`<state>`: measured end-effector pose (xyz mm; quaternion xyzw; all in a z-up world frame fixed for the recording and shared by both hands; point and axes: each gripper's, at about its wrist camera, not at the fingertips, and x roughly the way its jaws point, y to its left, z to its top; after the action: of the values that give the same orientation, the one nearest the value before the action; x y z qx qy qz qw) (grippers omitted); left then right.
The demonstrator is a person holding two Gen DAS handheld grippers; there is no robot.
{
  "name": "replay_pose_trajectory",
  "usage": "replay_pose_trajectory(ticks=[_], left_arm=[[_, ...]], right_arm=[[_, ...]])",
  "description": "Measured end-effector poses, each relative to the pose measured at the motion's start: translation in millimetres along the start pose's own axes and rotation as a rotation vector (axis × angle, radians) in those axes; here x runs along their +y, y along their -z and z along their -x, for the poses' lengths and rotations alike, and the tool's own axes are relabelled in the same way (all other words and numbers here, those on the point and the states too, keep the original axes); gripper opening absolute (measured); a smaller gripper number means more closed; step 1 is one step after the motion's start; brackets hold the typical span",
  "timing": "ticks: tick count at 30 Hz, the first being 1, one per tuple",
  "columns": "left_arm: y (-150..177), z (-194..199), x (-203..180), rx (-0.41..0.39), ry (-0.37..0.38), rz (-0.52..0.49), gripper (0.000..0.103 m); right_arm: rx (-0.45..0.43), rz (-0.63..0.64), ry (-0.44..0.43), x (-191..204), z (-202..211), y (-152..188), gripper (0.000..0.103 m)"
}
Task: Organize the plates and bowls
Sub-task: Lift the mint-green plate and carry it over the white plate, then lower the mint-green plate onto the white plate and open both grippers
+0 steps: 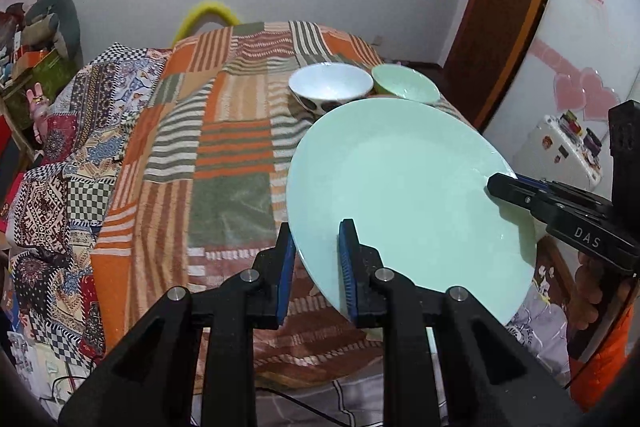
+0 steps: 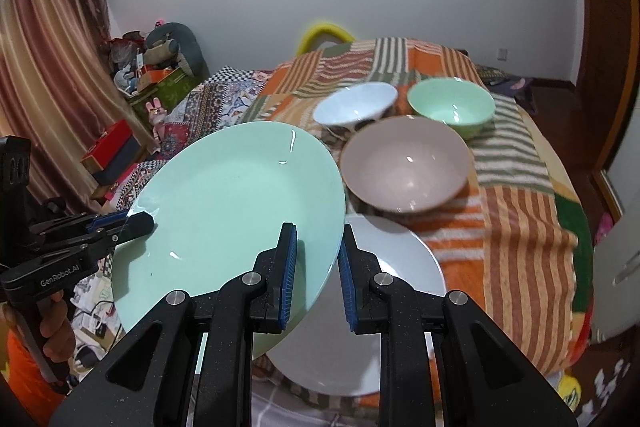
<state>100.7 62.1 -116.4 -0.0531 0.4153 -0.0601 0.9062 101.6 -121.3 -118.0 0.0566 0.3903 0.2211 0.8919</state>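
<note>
Plates and bowls are being sorted on a patchwork-covered table (image 2: 520, 227). Both tongs, the left gripper (image 1: 316, 267) and right gripper (image 2: 317, 267), are pinching opposite rims of a mint green plate (image 2: 228, 211), carrying it tilted in the air. Just beyond, a white plate (image 2: 400, 267) is lying below; a pink bowl (image 2: 404, 167), white bowl (image 2: 354, 105) and green bowl (image 2: 450, 105) are sitting separately, unstacked. Sorting seems barely begun.

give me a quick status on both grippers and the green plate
Left gripper and right gripper both clamped on green plate, held above white plate. Path clear.
</note>
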Motion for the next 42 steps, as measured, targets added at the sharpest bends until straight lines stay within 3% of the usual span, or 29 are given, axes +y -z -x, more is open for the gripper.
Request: replay_pose_trajectory(ticks=[24, 42], left_arm=[[27.3, -89.5, -39.2, 0.221, 0.035, -0.054, 0.020], [30.9, -121.2, -37.8, 0.288, 0.015, -0.060, 0.021]], right_arm=[[0.167, -0.145, 0.057, -63.0, -29.1, 55.3, 0.019], [0.224, -0.163, 0.059, -69.3, -45.4, 59.7, 0.019]])
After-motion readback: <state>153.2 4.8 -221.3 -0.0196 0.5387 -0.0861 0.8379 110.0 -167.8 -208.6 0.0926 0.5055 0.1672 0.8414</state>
